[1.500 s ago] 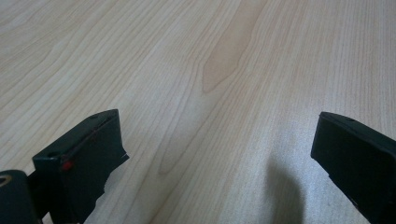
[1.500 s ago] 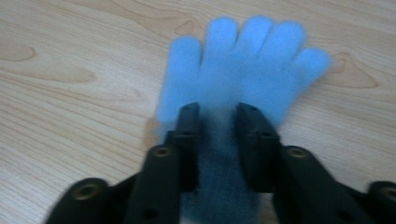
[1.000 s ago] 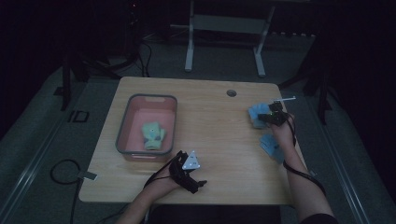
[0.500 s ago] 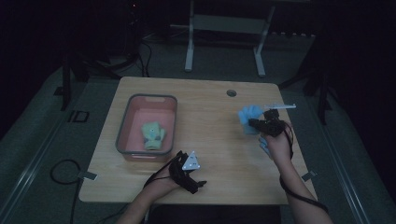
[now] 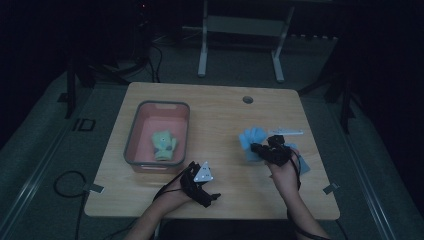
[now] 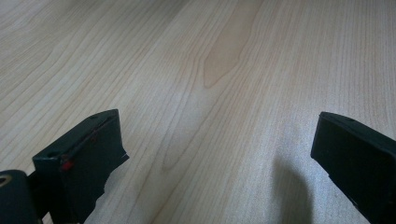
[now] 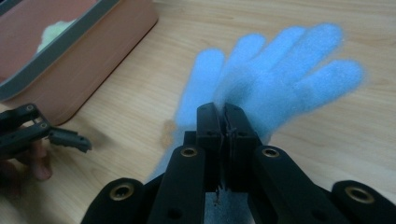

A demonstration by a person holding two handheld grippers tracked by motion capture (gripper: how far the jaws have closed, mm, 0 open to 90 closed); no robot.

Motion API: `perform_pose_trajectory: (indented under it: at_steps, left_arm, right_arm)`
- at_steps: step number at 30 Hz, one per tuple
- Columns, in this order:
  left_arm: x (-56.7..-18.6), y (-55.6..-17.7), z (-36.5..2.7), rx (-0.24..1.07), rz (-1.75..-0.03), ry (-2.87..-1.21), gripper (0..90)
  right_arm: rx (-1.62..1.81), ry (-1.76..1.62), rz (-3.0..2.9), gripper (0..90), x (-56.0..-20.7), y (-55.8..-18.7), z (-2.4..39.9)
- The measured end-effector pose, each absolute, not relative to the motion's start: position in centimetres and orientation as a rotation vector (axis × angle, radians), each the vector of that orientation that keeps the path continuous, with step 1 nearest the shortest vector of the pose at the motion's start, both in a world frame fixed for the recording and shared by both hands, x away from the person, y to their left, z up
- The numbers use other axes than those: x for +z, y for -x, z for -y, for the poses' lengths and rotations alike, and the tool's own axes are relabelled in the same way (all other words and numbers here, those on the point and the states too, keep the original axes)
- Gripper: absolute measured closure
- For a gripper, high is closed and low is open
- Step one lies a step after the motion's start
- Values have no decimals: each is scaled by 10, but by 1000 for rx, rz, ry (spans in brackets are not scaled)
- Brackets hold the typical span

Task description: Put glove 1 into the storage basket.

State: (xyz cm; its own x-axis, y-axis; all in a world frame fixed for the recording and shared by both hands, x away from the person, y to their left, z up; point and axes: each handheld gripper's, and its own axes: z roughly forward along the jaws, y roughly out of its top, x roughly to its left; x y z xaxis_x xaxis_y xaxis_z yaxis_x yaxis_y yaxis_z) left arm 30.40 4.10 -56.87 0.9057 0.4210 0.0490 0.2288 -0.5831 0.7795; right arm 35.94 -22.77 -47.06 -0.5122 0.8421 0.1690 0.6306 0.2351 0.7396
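My right gripper [image 5: 259,148] [image 7: 224,112] is shut on a fluffy blue glove [image 5: 251,137] [image 7: 280,70], pinching it near the cuff; its fingers spread away from the jaws, just above the right half of the wooden table [image 5: 220,115]. A second blue glove [image 5: 303,166] lies flat on the table, partly under the right hand. A pale green glove [image 5: 164,144] lies in the pink bin [image 5: 131,135]. My left gripper [image 5: 207,192] [image 6: 215,154] rests near the table's front edge, open, with bare wood between its jaws.
A white pen-like object [image 5: 287,132] lies behind the held glove. There is a round cable hole [image 5: 247,99] near the table's far edge. The right gripper view shows the bin's wall [image 7: 93,51] and the left gripper [image 7: 46,133] at left. Metal stand legs [image 5: 202,55] rise beyond the table.
My right gripper has carried the blue glove from the table's right edge leftward and nearer the front. The left gripper has stayed in place.
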Motion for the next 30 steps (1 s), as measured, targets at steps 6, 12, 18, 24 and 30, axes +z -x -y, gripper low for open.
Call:
perform_pose_trajectory:
  at_steps: [6, 12, 18, 24, 30]
  left_arm:
    - [-570, -306, -44, 283, -465, -2195, 27]
    - [-571, -304, -42, 288, -459, -2201, 27]
    - [-570, -304, -42, 292, -448, -2210, 27]
    - [-570, -303, -42, 285, -445, -2205, 27]
    - [-570, -303, -42, 285, -441, -2211, 27]
  right_arm:
    - [1133, -1410, -2249, 863, -491, -357, 216]
    - [1087, -1435, -2221, 862, -511, -357, 206]
    - [1125, -1499, -2209, 861, -524, -361, 201]
    - [1067, -1502, -2203, 860, -539, -367, 194]
    - [1015, -1510, -2199, 845, -550, -368, 198]
